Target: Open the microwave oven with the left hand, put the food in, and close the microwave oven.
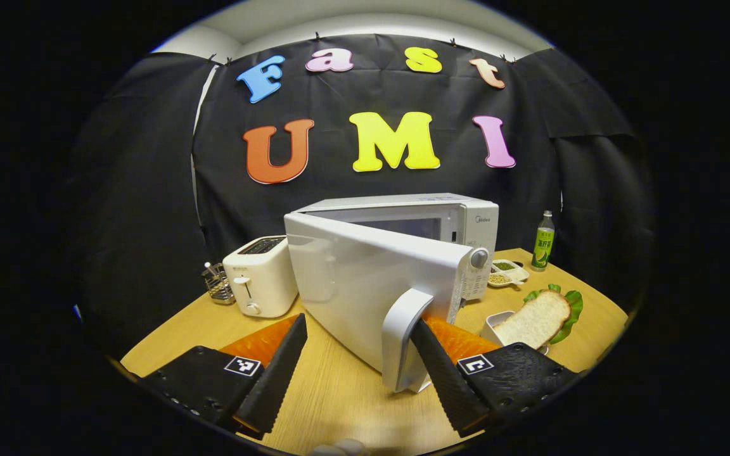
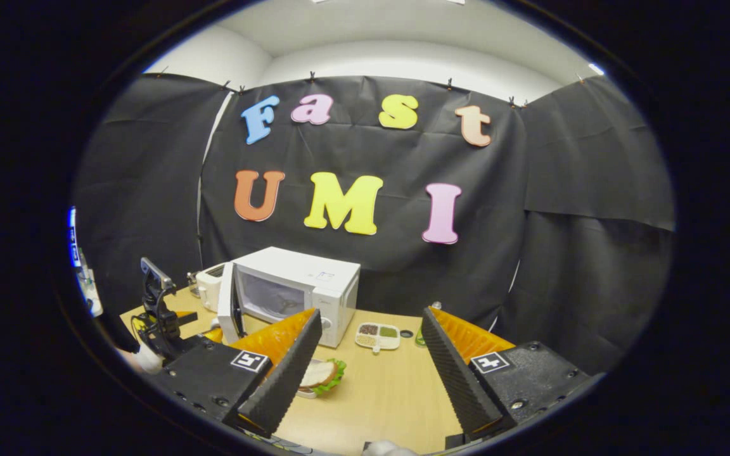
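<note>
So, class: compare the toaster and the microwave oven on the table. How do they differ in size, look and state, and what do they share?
The microwave oven is clearly larger than the toaster. The microwave oven's door stands swung open on its front, while the toaster has no door, only slots on top. The toaster has a lever and knob on its end; the microwave oven has a dial beside its door. Both are white and stand side by side on the wooden table.

In the left gripper view the swung-out white microwave door point(image 1: 371, 288) hides most of the oven's cavity, and its grey handle point(image 1: 406, 335) covers the tip of the left gripper's orange-backed right finger point(image 1: 431, 345). In the right gripper view a black ridged finger point(image 2: 282, 373) covers part of the bread slice on green lettuce point(image 2: 322, 375), and the small divided white dish's point(image 2: 377, 337) contents are too small to tell.
</note>
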A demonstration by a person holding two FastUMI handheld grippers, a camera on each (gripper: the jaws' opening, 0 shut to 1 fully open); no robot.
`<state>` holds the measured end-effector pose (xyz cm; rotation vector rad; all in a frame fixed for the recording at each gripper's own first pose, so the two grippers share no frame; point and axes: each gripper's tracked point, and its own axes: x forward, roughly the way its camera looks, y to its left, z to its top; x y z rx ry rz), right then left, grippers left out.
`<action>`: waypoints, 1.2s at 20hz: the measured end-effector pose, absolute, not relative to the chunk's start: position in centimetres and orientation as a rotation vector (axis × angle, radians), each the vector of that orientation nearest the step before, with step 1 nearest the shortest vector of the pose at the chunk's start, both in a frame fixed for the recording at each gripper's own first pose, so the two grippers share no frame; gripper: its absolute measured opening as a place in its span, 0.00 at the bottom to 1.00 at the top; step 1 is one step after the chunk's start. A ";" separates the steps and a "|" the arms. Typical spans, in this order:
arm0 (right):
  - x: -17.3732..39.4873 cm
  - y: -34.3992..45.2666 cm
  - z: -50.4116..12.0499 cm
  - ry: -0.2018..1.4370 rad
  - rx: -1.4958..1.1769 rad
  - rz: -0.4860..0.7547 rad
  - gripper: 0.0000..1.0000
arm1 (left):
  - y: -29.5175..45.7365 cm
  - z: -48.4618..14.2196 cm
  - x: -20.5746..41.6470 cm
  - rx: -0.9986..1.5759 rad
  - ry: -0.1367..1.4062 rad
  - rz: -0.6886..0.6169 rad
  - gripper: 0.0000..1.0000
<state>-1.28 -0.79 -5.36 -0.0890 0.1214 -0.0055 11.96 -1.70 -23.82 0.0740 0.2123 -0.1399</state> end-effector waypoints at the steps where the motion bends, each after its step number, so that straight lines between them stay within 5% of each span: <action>1: -1.3 -0.5 -5.4 0.122 -0.089 0.000 1.00 | -0.8 -23.9 11.6 0.077 0.214 -0.129 0.96; 16: 0.1 3.3 -15.4 0.285 -0.013 0.072 1.00 | 14.9 -23.1 4.4 0.152 0.257 0.039 0.96; 24: 7.5 2.9 -26.8 0.513 0.149 0.179 1.00 | 12.0 -18.4 2.3 0.136 0.225 0.026 0.96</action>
